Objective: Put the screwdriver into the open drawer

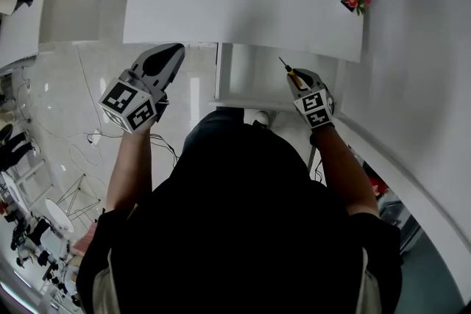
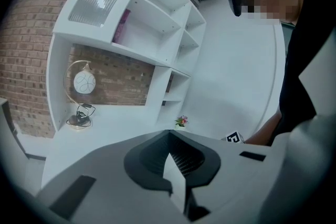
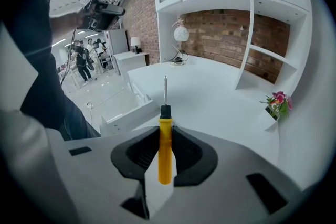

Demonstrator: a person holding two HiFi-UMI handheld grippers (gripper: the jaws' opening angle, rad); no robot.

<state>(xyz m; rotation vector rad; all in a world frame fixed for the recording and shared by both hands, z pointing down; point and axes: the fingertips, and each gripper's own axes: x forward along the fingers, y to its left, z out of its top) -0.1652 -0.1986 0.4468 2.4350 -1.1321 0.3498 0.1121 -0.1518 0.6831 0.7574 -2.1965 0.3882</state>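
Right gripper [image 3: 165, 131]: jaws closed onto the yellow handle of the screwdriver [image 3: 165, 147], held in the air near the right end of the open drawer [image 1: 235, 105].
Screwdriver: one; handle pinched between the jaws, black collar and bare metal shaft sticking out forward, past the drawer toward the desk.
Left gripper [image 2: 169, 136]: jaws pressed together with nothing between them, raised in the air well to the left of the drawer.
Open drawer: one, pulled out from under the desk [image 1: 243, 4]; what showed of its inside looked bare and white.
Desk: one broad white top, directly behind and above the drawer.
Flower pot [image 1: 353, 0]: one, with pink blooms, on the desk top far beyond the drawer, to its right.
Lamp [image 3: 181, 34]: one, a round white globe, farthest from the drawer, at the desk's back by the brick wall.
Step in hand: the carry; the tool was gripped and brought close, but not yet inside the drawer.
Next move, as I judged it: lower the right gripper over the drawer's opening, tip the shaft down so it clears the front wall, then part the jaws.
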